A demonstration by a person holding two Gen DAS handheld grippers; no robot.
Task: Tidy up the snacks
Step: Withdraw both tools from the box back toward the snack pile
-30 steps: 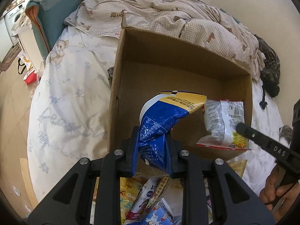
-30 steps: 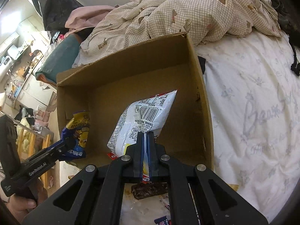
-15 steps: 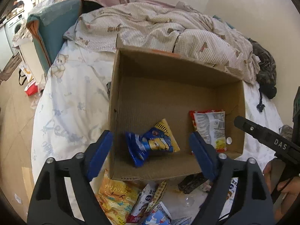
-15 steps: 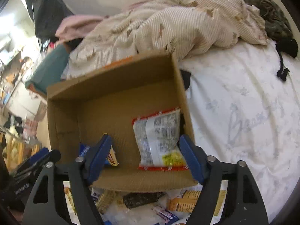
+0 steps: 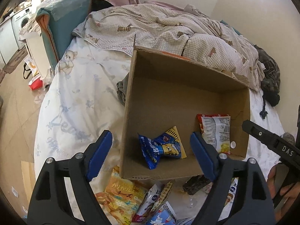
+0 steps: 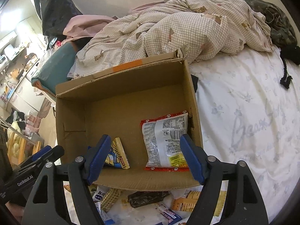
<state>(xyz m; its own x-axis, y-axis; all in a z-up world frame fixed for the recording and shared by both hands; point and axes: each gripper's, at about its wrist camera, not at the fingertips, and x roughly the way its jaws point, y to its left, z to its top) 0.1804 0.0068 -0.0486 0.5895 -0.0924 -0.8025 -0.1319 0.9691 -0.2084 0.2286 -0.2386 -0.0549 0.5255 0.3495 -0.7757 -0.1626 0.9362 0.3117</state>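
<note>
An open cardboard box [image 5: 187, 71] [image 6: 120, 86] stands on the bed. Inside lie a crumpled blue and yellow snack bag [image 5: 161, 148] [image 6: 117, 154] and a white snack packet with red edges [image 5: 215, 131] [image 6: 166, 140]. My left gripper [image 5: 151, 155] is open and empty above the box's near edge. My right gripper [image 6: 145, 159] is open and empty, also above the near edge. Loose snacks lie in front of the box: a yellow cheese snack bag [image 5: 121, 196], a dark brown bar [image 6: 148, 197] [image 5: 195, 184] and several small packets [image 6: 166, 212].
A checked duvet [image 5: 159, 30] is bunched behind the box. The white printed sheet [image 6: 243, 121] stretches to the right, with dark clothing [image 6: 277, 24] at the far corner. A teal cushion [image 5: 63, 24] and the floor [image 5: 13, 97] are to the left.
Both grippers opened and let go of their snacks, which dropped into the box. Both grippers then pulled back and up from the box.
</note>
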